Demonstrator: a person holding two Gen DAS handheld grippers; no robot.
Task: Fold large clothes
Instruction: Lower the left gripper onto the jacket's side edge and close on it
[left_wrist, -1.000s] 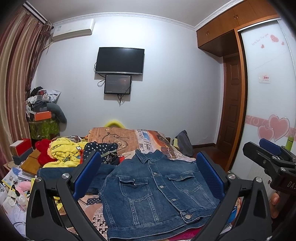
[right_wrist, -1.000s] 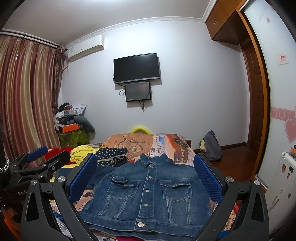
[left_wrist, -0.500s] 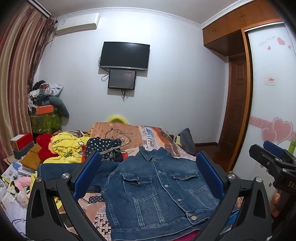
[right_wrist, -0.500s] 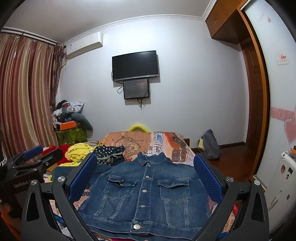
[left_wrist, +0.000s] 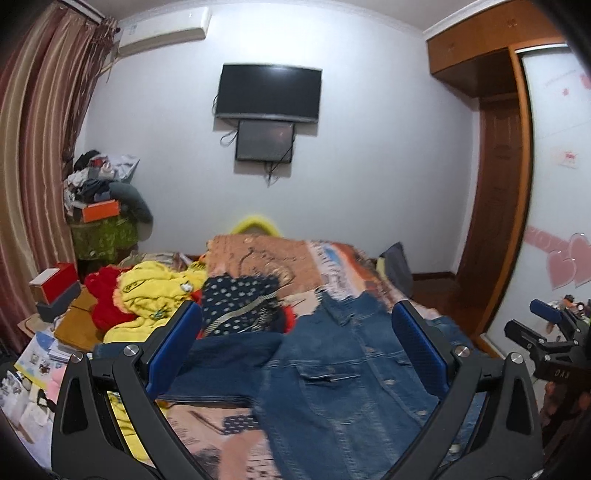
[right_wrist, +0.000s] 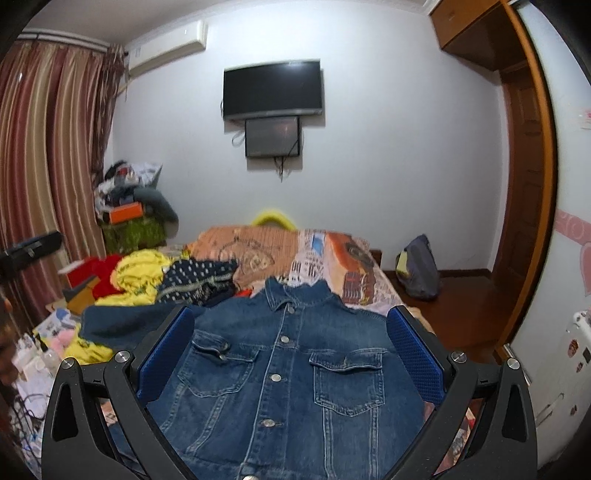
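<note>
A blue denim jacket (right_wrist: 284, 373) lies front up and buttoned on the bed, collar toward the far wall; it also shows in the left wrist view (left_wrist: 343, 373). One sleeve (left_wrist: 221, 362) stretches out to the left. My left gripper (left_wrist: 295, 350) is open and empty, hovering above the jacket's left side and sleeve. My right gripper (right_wrist: 290, 354) is open and empty, above the jacket's chest. The right gripper also shows at the right edge of the left wrist view (left_wrist: 546, 332).
A patterned bedspread (right_wrist: 332, 266) covers the bed. A pile of yellow, red and dotted clothes (left_wrist: 162, 295) lies at the left. Boxes and papers (left_wrist: 48, 332) crowd the bed's left edge. A bag (right_wrist: 417, 269) sits on the floor by the wooden door (right_wrist: 524, 206).
My left gripper has swung left, so the jacket sits further right in its view and the sleeve is now between its fingers. The right gripper has moved slightly nearer the jacket.
</note>
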